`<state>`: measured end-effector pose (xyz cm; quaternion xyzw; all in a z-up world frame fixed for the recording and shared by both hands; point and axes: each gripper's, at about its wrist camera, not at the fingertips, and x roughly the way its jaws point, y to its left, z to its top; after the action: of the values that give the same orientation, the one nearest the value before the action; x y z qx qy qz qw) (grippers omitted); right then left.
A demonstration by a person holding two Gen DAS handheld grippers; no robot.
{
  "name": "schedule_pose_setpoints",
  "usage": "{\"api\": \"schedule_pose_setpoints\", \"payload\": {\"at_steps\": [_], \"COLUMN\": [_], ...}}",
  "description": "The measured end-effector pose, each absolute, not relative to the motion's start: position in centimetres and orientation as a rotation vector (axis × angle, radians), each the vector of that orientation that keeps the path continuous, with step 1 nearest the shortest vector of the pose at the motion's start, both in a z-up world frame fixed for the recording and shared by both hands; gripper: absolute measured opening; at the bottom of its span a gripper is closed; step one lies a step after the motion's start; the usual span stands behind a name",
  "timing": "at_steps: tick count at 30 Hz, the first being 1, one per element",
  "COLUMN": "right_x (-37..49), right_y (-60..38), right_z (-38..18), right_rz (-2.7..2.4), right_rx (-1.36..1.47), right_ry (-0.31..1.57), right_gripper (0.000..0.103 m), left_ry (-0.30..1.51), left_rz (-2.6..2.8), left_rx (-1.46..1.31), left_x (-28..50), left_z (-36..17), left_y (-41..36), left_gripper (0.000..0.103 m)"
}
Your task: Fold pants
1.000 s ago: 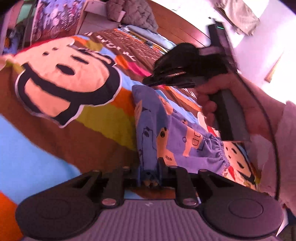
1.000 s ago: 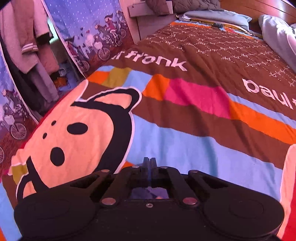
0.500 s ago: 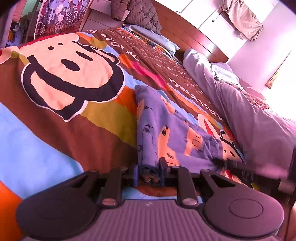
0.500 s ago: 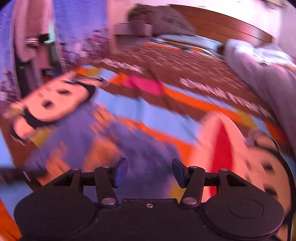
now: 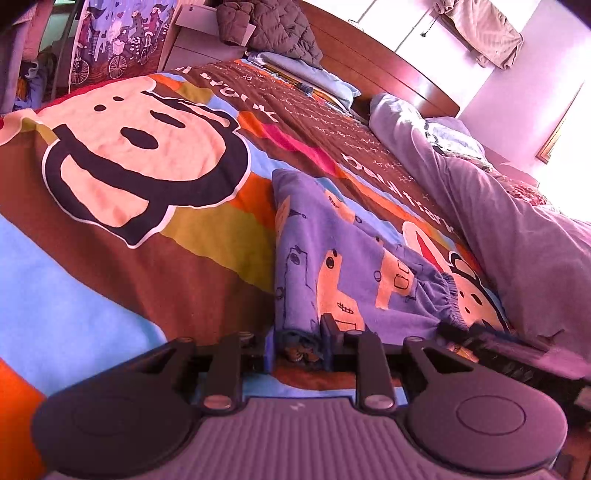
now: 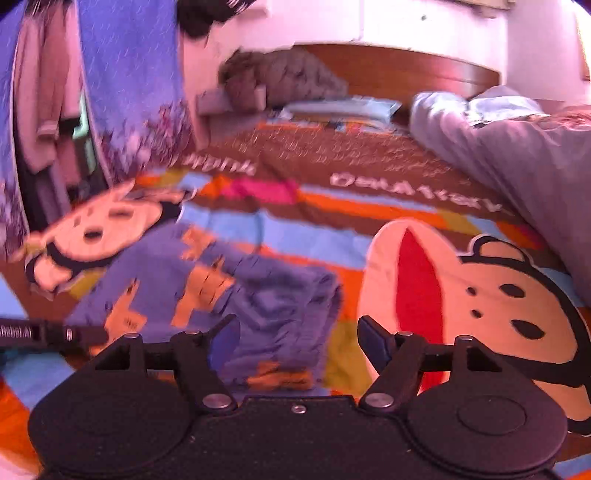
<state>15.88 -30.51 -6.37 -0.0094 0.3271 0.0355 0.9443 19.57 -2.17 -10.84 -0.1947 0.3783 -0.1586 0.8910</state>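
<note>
Pants [image 5: 343, 254]: long axis near-to-far; left fingers [image 5: 297, 341] grip near hem; right fingers [image 6: 297, 341] opening, empty, nearest the waistband.

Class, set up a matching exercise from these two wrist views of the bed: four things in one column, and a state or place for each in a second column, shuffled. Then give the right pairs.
Things:
1. left gripper
2. right gripper
3. pants
4. jacket

States or places:
A. bunched by the headboard, at the far end of the bed
B. jaws opening, nothing pressed between the pads
C. lying on the striped bedspread, elastic waistband to the right
D. clamped on a folded fabric edge

Pairs: 1-D, 2-B, 3-C, 4-A
</note>
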Motion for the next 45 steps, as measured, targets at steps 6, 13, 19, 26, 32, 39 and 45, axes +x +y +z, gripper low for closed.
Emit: {"api": "schedule_pose_setpoints", "payload": {"at_steps": [6, 13, 19, 26, 32, 39, 45], "right_x": [16.9, 16.1, 15.6, 15.2, 14.9, 20.0, 21.6], "right_y": [-30.9, -33.6, -34.8, -35.5, -36.9, -36.7, -38.0], "right_z": [-8.2, -8.3, -8.1, -8.1, -7.4, -7.3, -10.1], "right_rz": [0.067, 0.046, 0.048, 0.039, -0.086, -0.080, -0.084], "right_rx": [0.070, 0.277, 0.347, 0.394, 0.503, 0.453, 0.574], "right_ry": [0.775, 0.741, 0.724, 0.694, 0.650, 0.673, 0.757], "right_gripper": [0.072, 0.076, 0.082, 0.085, 0.085, 0.085, 0.085], "left_ry": [0.792, 0.792, 0.784, 0.723, 0.630, 0.690, 0.777], "left_rz": [-0.339, -0.333, -0.319, -0.255, -0.244, -0.157, -0.160], "left_rx": [-0.424, -0.419, -0.403, -0.527, -0.183, 0.194, -0.152], "left_x": [19.7, 19.8, 19.5, 19.3, 24.2, 28.1, 29.4], "left_z": [-10.9, -11.0, -10.7, -6.9, -3.3, -7.8, -10.7], "left_y": [-1.9, -2.0, -2.1, 0.3, -5.2, -12.3, -7.0], "left_gripper": [0.029, 0.031, 0.042, 0.073, 0.076, 0.076, 0.093]}}
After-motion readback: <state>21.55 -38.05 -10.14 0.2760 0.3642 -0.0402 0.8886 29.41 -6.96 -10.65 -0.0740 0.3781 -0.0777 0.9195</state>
